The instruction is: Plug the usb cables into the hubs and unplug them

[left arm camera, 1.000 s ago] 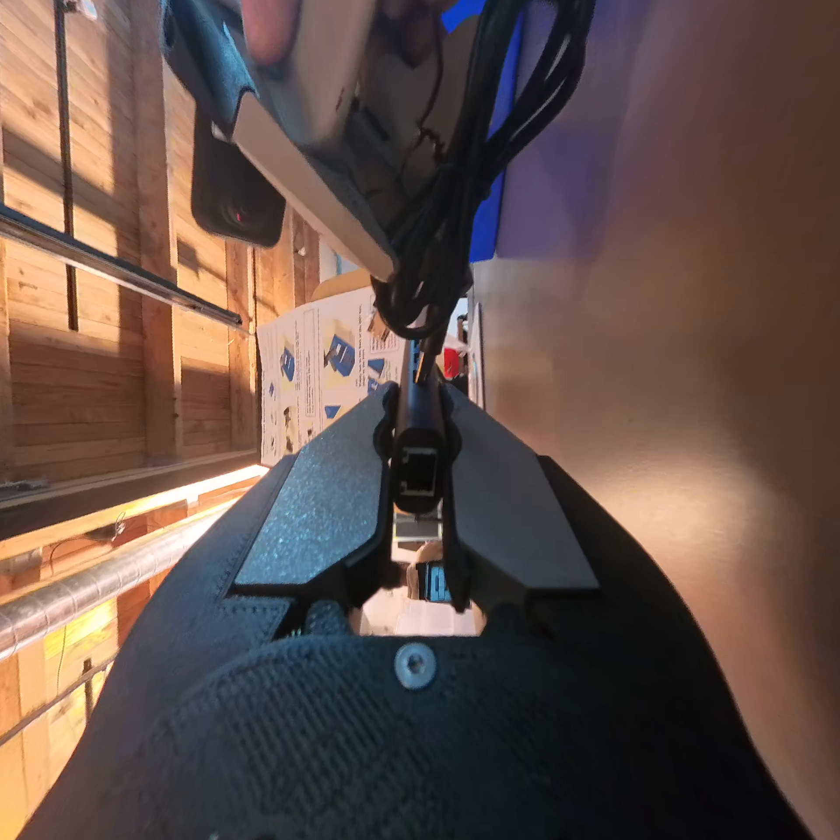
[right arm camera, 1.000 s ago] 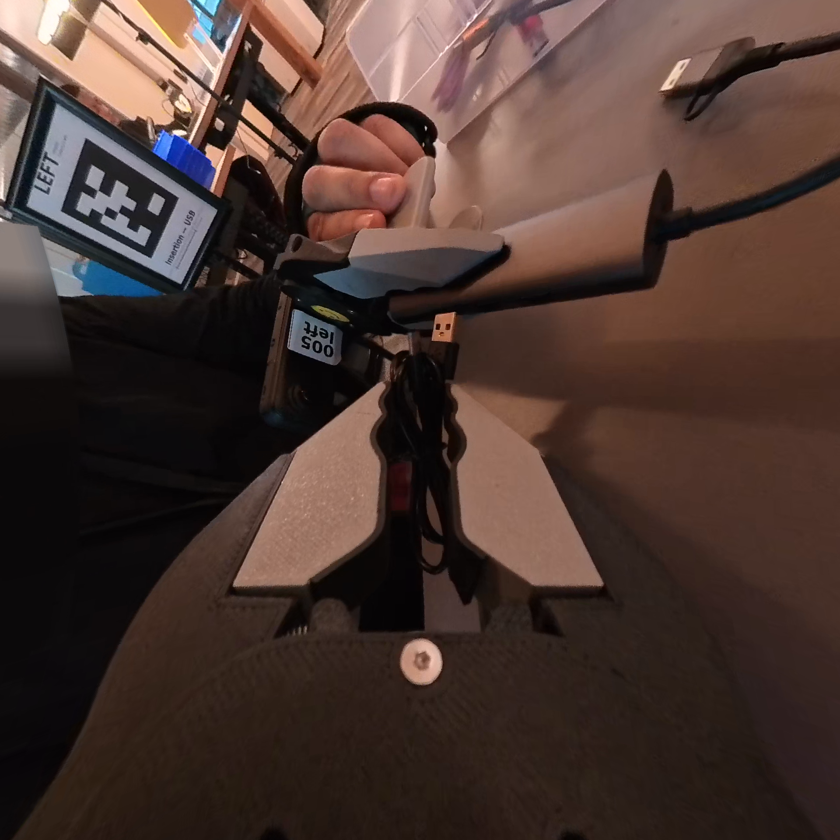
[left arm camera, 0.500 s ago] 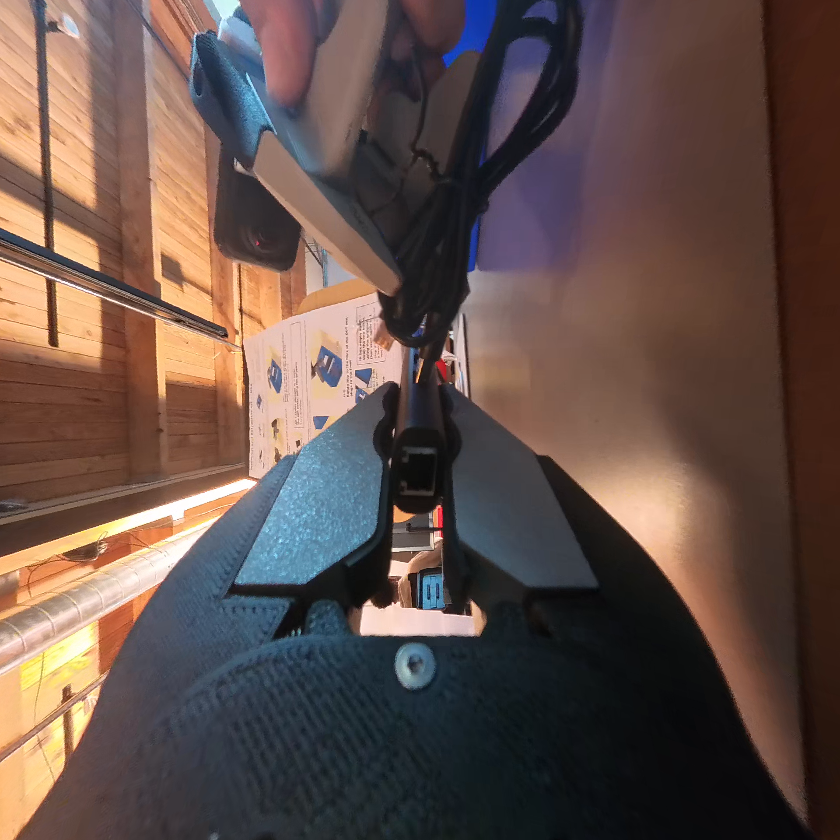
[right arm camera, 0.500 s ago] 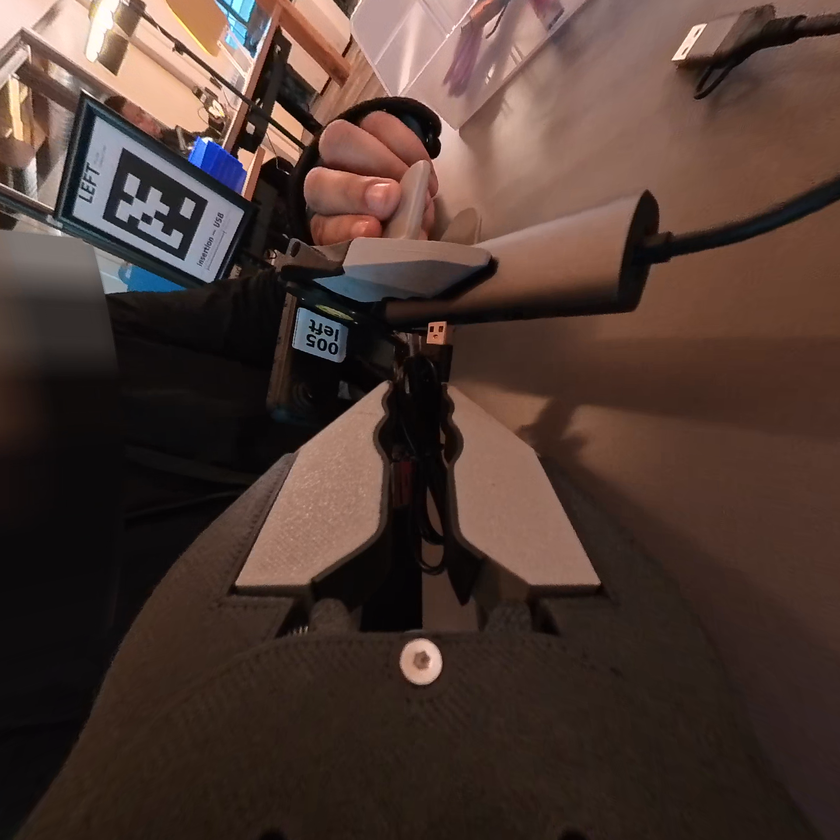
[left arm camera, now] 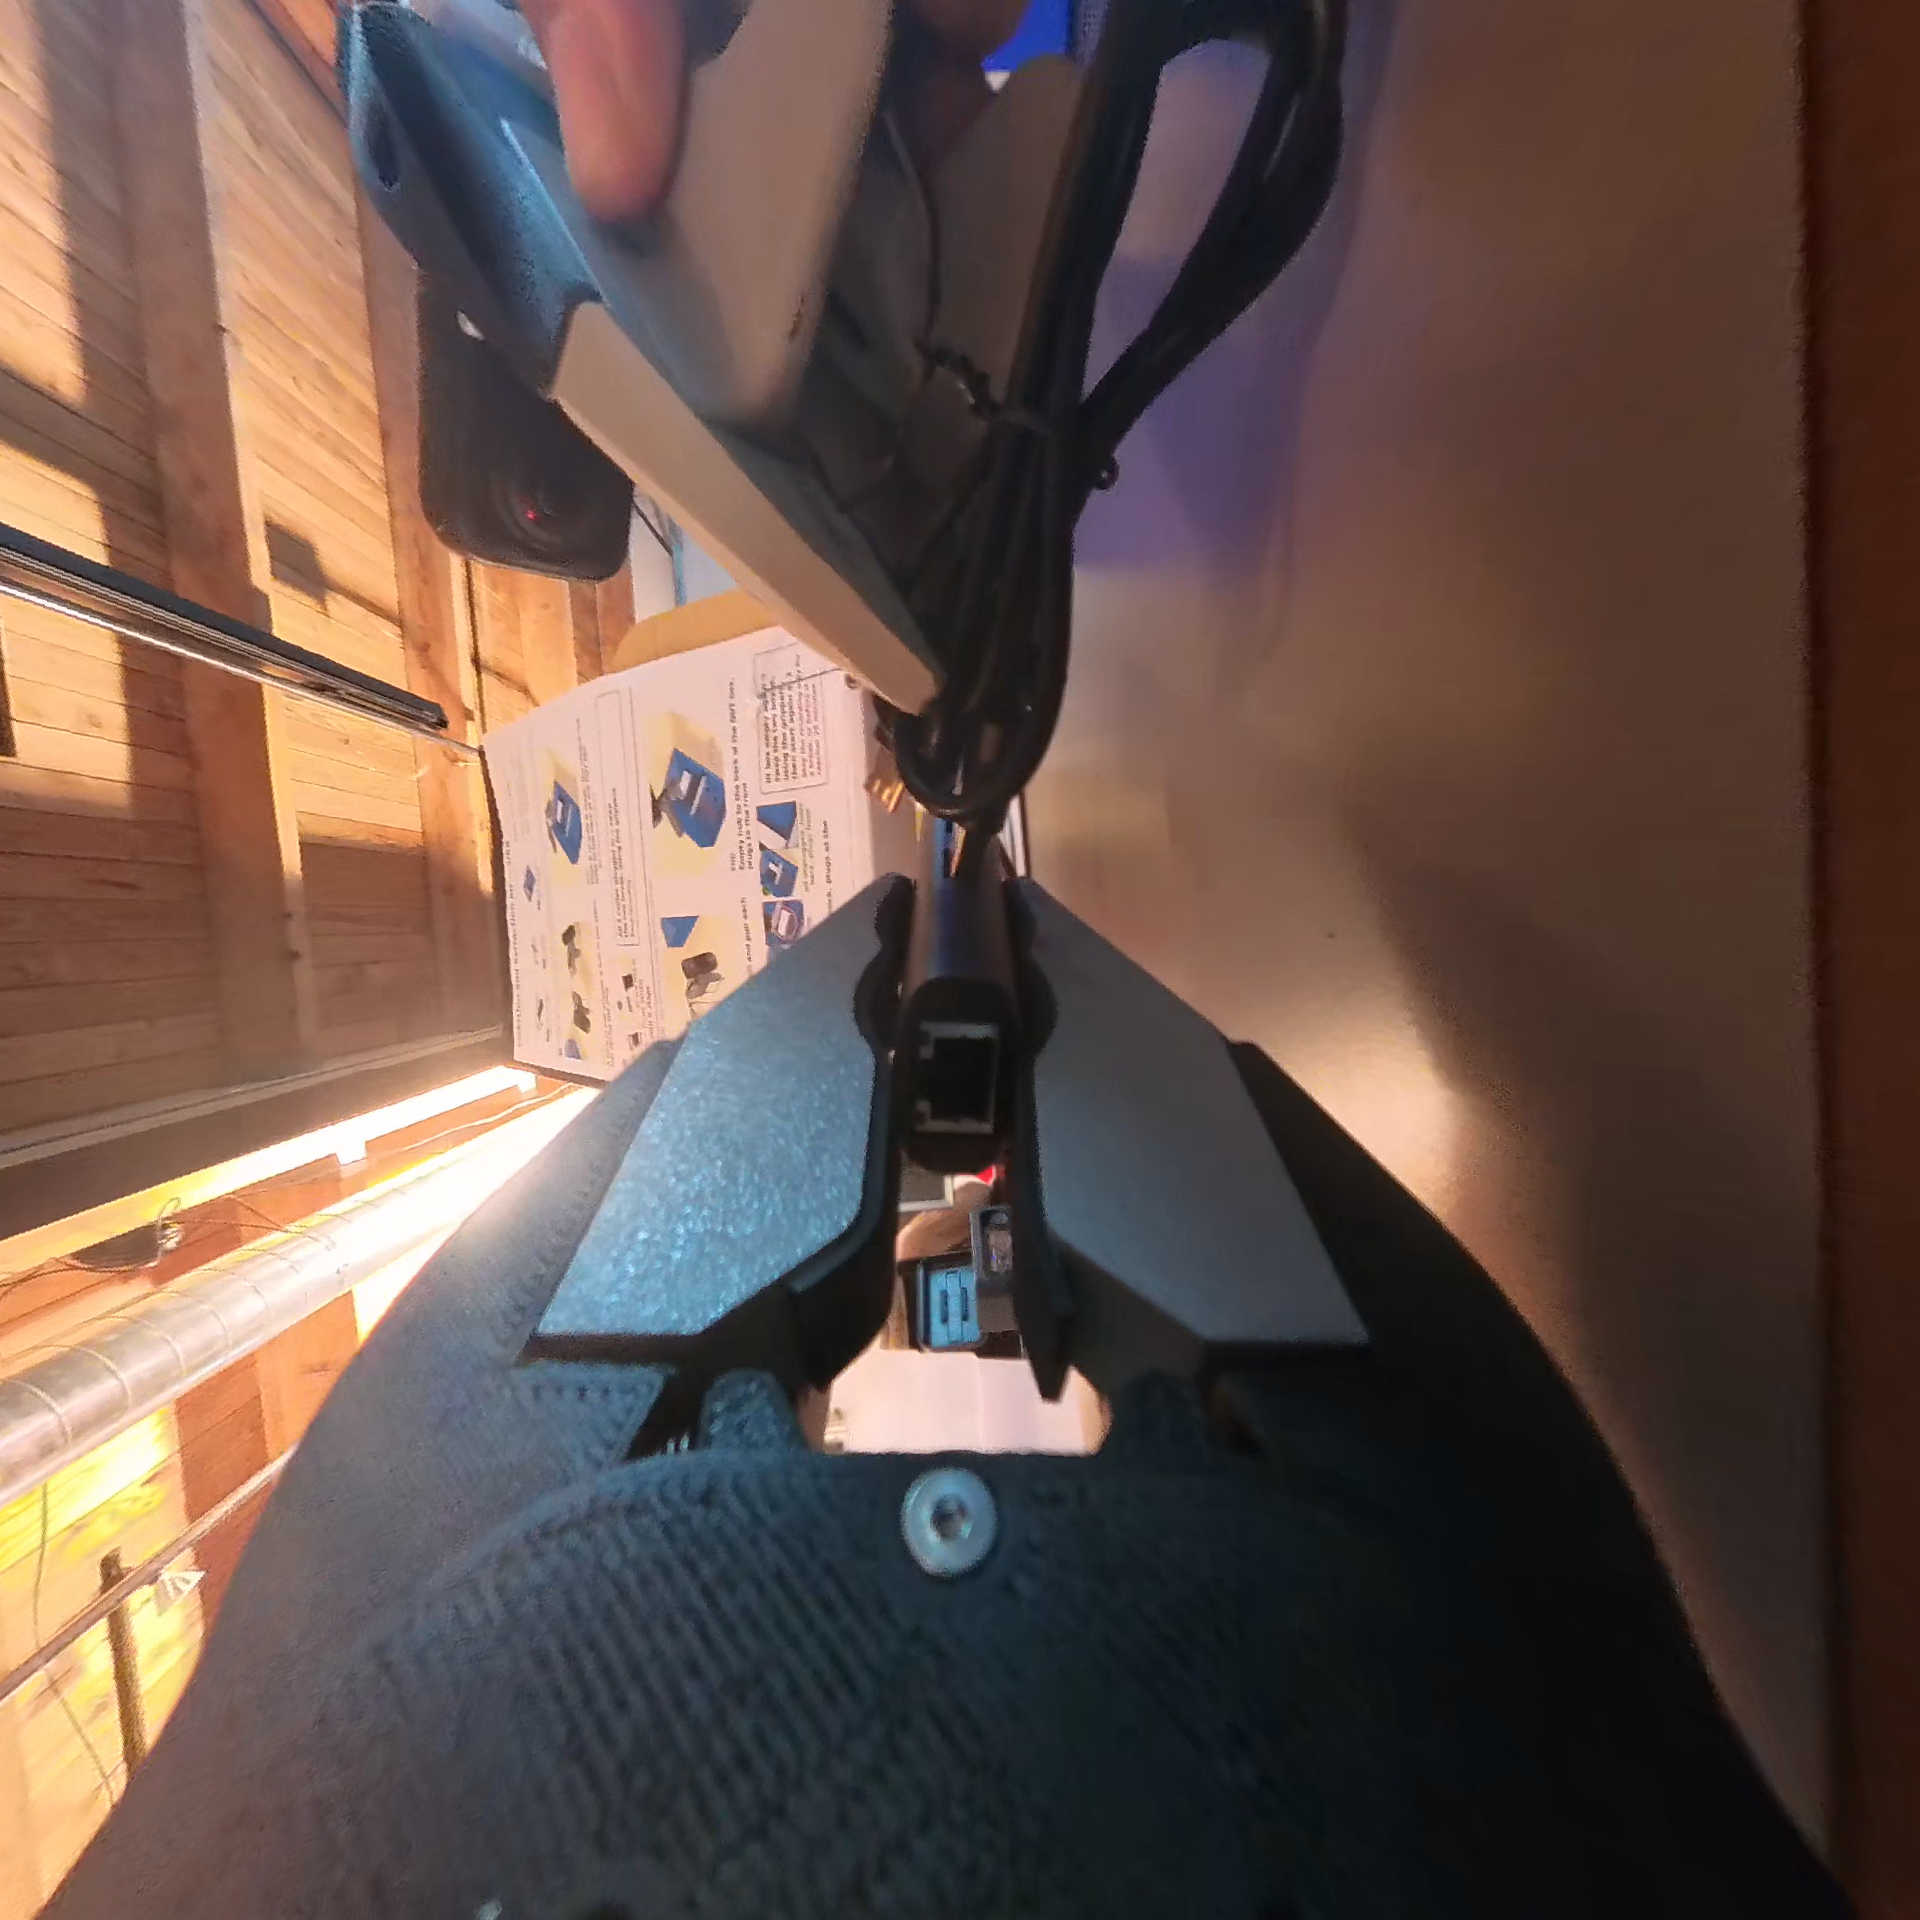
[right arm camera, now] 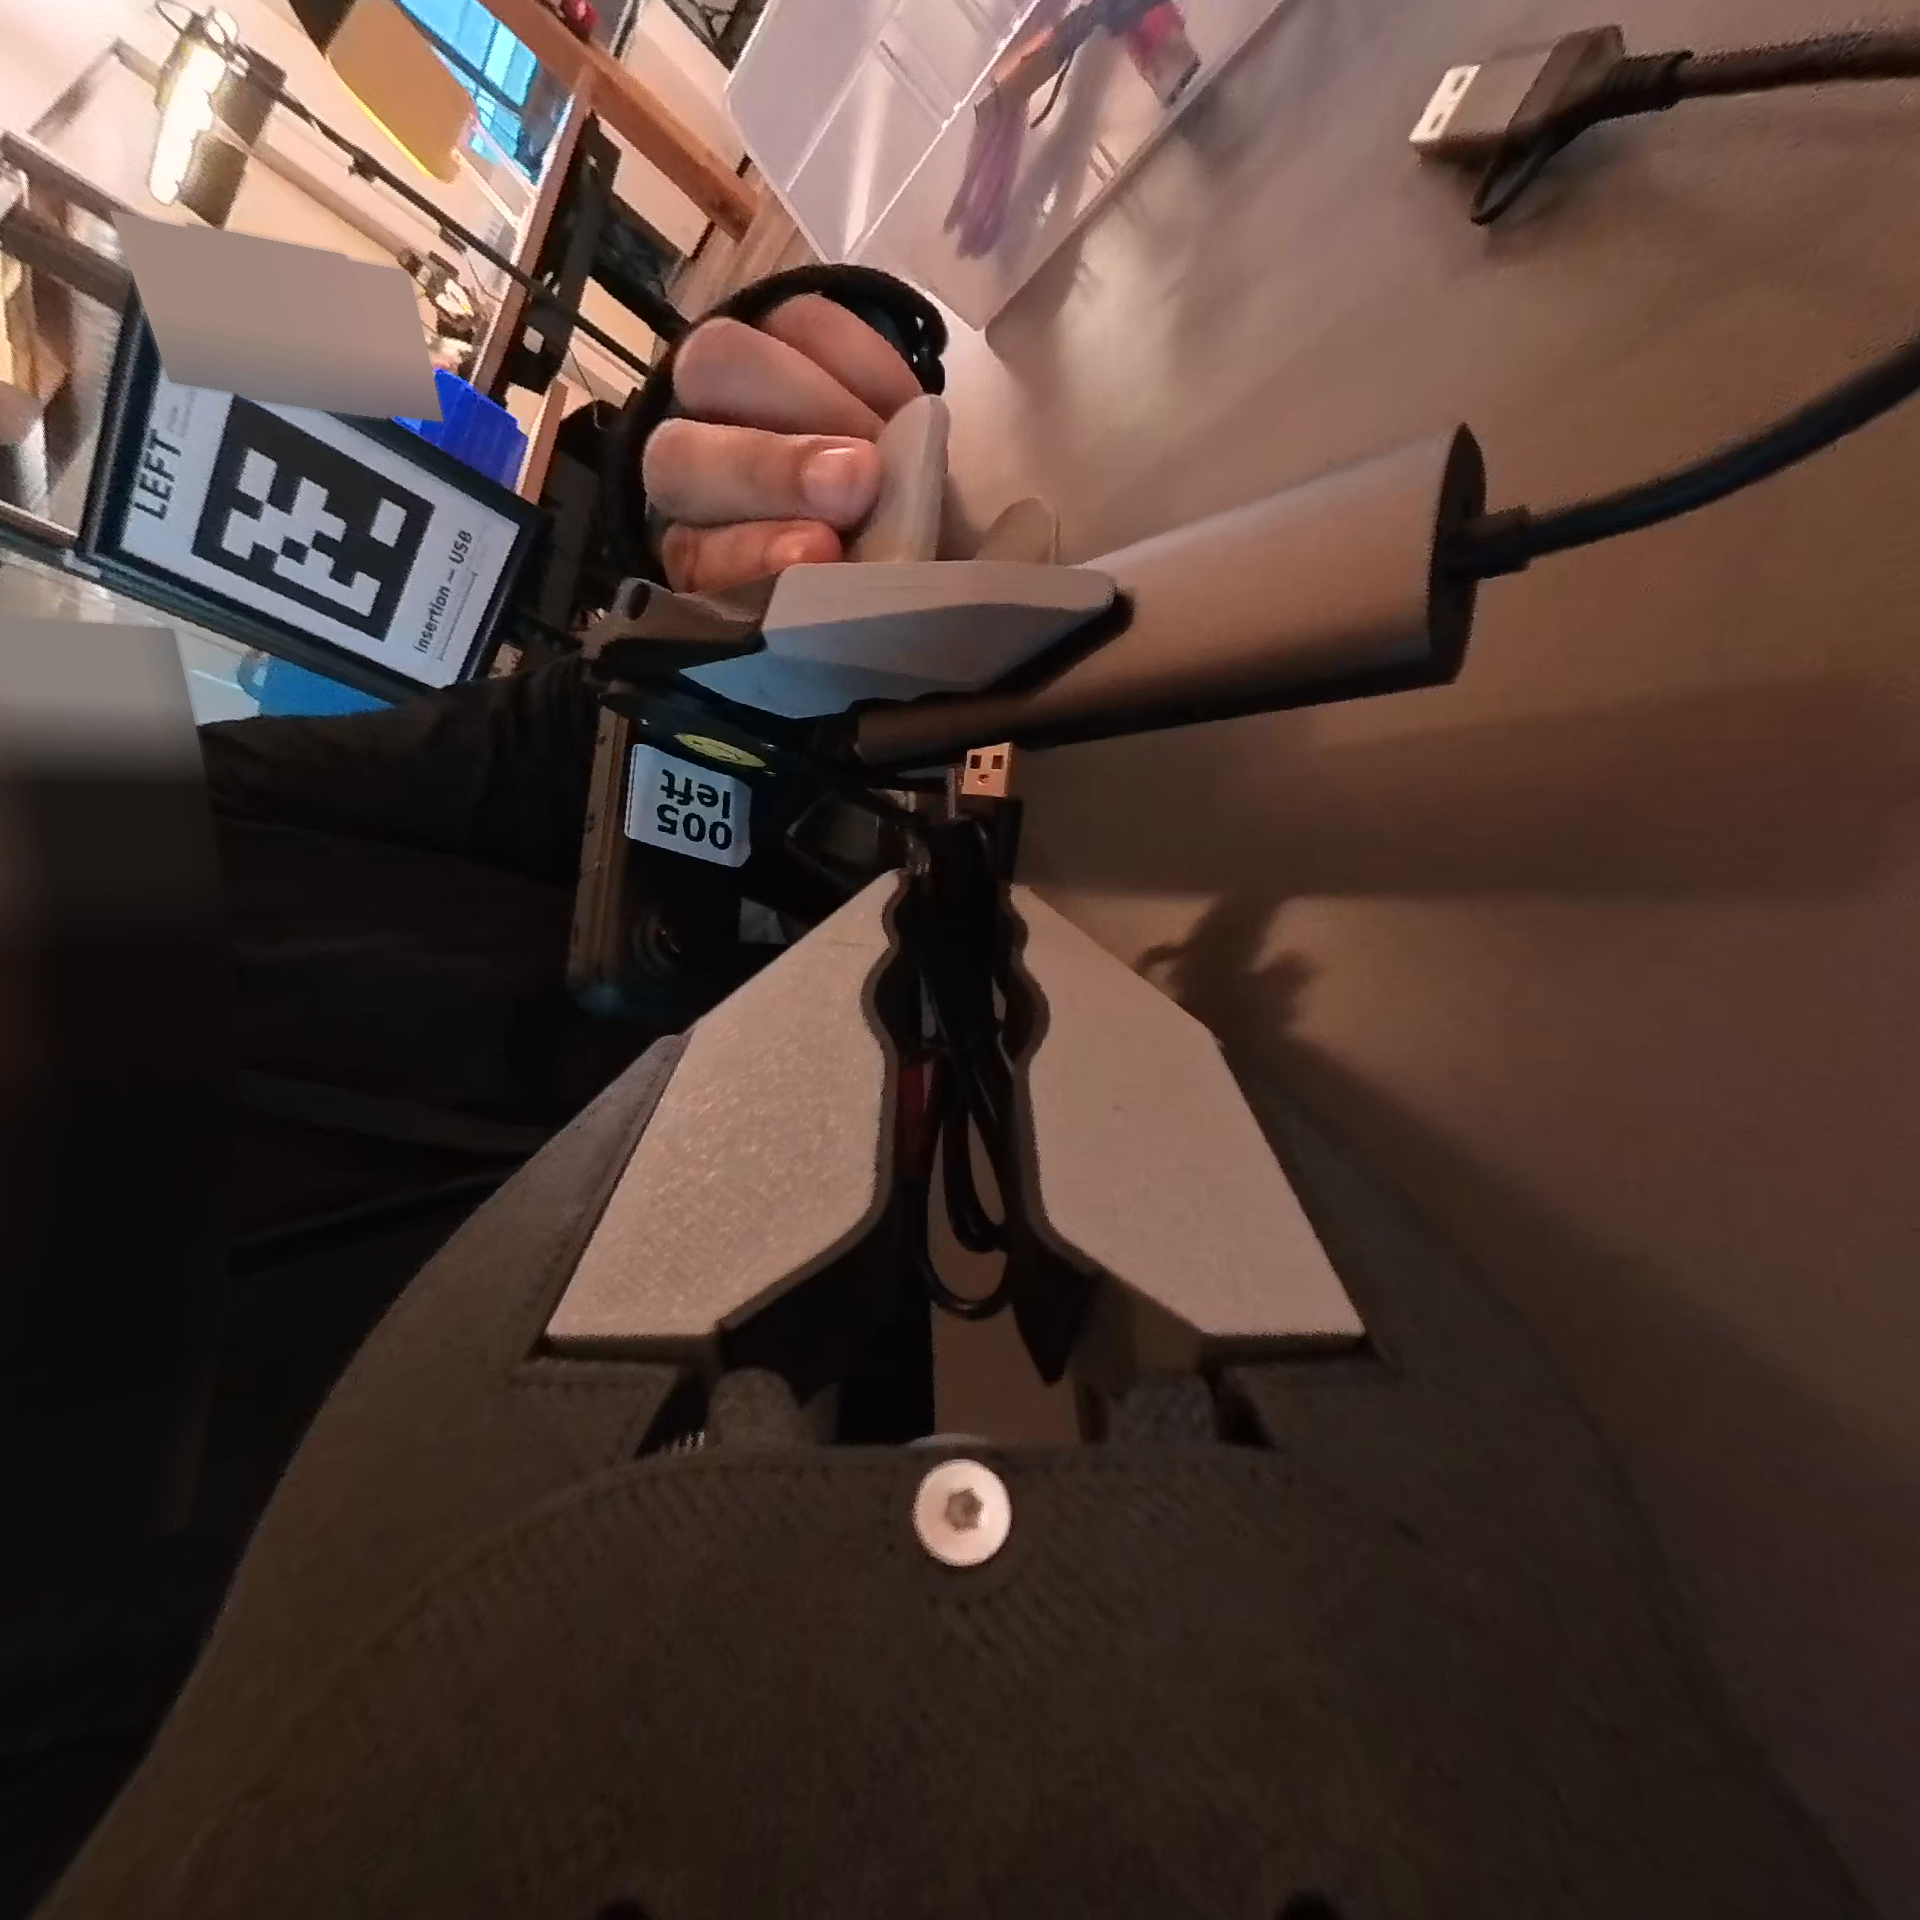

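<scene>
My left gripper (left arm camera: 958, 904) is shut on a dark grey hub (left arm camera: 954, 1070) whose end port faces the camera. In the right wrist view the hub (right arm camera: 1247, 613) is a long grey bar held level above the table, with its own cable (right arm camera: 1662, 468) leaving on the right. My right gripper (right arm camera: 954, 894) is shut on a tied bundle of black usb cable (right arm camera: 961, 1091). The cable's metal plug (right arm camera: 985, 774) sticks out just under the hub's side, very close to it; contact cannot be told. The right gripper (left arm camera: 925, 686) with the bundle (left arm camera: 1039, 416) hangs over the hub in the left wrist view.
A loose grey usb plug (right arm camera: 1496, 99) with its cable lies on the brown table (right arm camera: 1507, 1091) at the far right. A clear plastic bin (right arm camera: 987, 125) and a framed marker card (right arm camera: 301, 530) stand beyond. A hand (right arm camera: 769, 478) grips the left gripper's handle. A printed sheet (left arm camera: 665, 852) stands behind. One gripper's finger ends stand about 6 cm off the other's.
The right gripper and the hub have come closer together. The plug tip now sits nearer the hub's side. Both grips are unchanged.
</scene>
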Demonstrator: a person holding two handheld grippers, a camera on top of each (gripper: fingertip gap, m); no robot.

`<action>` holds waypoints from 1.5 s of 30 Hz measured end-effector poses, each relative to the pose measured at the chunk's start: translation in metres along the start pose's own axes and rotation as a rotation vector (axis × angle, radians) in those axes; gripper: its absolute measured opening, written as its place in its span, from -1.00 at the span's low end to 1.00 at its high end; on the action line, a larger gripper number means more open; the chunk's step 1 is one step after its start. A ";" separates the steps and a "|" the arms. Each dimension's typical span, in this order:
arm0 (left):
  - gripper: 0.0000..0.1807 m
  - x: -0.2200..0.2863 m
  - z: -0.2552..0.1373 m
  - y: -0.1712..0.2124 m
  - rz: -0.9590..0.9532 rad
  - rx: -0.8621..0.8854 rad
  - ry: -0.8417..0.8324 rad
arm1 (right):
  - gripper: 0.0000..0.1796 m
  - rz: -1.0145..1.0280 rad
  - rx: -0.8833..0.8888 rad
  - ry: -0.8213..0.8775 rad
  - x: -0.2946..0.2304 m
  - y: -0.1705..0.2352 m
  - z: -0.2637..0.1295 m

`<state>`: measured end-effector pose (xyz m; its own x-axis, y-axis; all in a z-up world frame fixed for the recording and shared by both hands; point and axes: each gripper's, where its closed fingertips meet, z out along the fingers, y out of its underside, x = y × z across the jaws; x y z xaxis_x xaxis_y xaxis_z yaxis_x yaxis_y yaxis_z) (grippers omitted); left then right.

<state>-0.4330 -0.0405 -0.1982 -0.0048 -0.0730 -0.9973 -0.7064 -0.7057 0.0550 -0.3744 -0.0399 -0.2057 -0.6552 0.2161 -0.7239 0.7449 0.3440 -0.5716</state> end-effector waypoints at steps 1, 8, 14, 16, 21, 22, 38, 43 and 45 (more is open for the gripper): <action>-0.84 0.000 0.000 0.001 0.001 -0.004 0.000 | -0.88 -0.001 0.002 0.001 0.000 -0.001 0.000; -0.85 0.000 0.002 0.006 -0.020 -0.033 0.023 | -0.89 0.002 0.022 -0.006 0.003 -0.004 0.002; -0.85 0.005 0.004 0.008 -0.012 -0.053 0.051 | -0.90 0.000 0.016 0.009 0.008 -0.004 0.004; -0.85 0.005 0.004 0.009 -0.029 -0.054 0.060 | -0.90 0.010 0.027 -0.012 0.008 -0.005 0.005; -0.86 0.008 0.003 0.007 -0.010 -0.045 0.071 | -0.90 0.025 0.011 -0.050 0.009 -0.003 0.007; -0.85 0.008 0.002 0.006 -0.006 -0.035 0.070 | -0.90 0.028 0.001 -0.072 0.008 -0.001 0.007; -0.85 0.005 -0.005 -0.012 0.021 0.067 0.044 | -0.90 0.002 -0.113 -0.215 -0.002 0.012 0.004; -0.85 0.004 -0.003 -0.008 0.031 0.032 0.033 | -0.90 0.037 -0.063 -0.203 -0.001 0.004 0.007; -0.85 0.004 -0.004 -0.010 0.030 0.041 0.036 | -0.90 0.040 -0.069 -0.214 -0.002 0.004 0.007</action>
<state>-0.4229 -0.0370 -0.2022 -0.0016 -0.1191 -0.9929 -0.7346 -0.6736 0.0820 -0.3687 -0.0456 -0.2094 -0.5783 0.0345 -0.8151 0.7547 0.4019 -0.5185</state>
